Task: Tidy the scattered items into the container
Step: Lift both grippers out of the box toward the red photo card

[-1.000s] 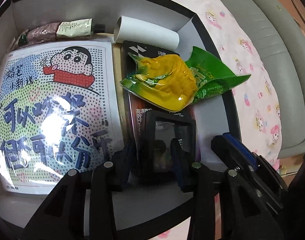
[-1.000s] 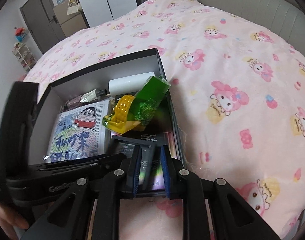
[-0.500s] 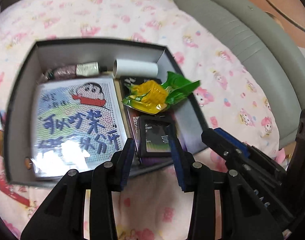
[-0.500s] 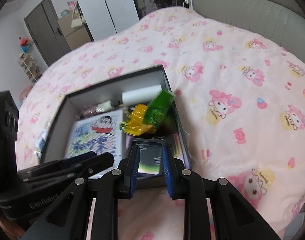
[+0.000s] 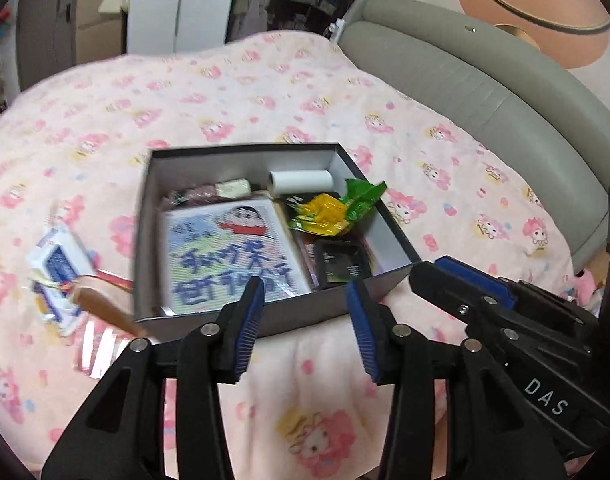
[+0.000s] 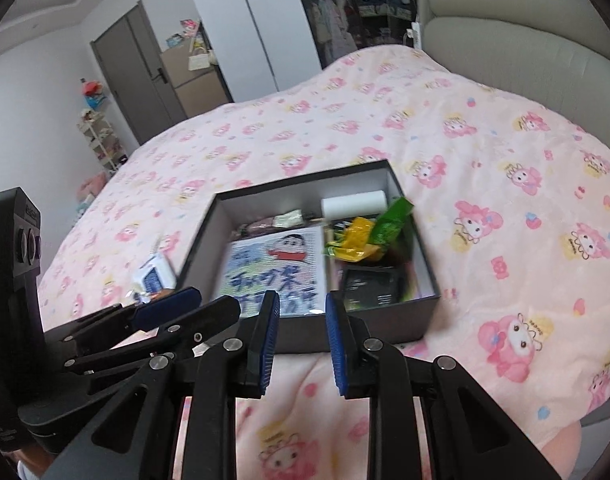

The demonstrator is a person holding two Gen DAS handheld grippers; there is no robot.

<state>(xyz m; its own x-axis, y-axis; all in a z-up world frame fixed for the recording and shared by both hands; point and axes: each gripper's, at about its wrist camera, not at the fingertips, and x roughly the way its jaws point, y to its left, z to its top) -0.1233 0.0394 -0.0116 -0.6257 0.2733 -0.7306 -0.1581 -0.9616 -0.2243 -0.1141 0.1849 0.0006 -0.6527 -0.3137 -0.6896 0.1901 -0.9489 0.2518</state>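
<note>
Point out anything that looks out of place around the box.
The green and yellow snack bag pokes over the box's right wall. A blue and white packet and a wooden handle lie outside on the blanket.

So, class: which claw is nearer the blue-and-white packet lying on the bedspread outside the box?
Left. The left claw is beside the box's corner nearest the blue-and-white packet; the right claw is farther along the box front.

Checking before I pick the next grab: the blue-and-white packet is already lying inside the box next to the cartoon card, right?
Not quite. The blue-and-white packet lies outside the box, on the pink blanket by its left wall, as the left wrist view shows. The cartoon card is inside.
</note>
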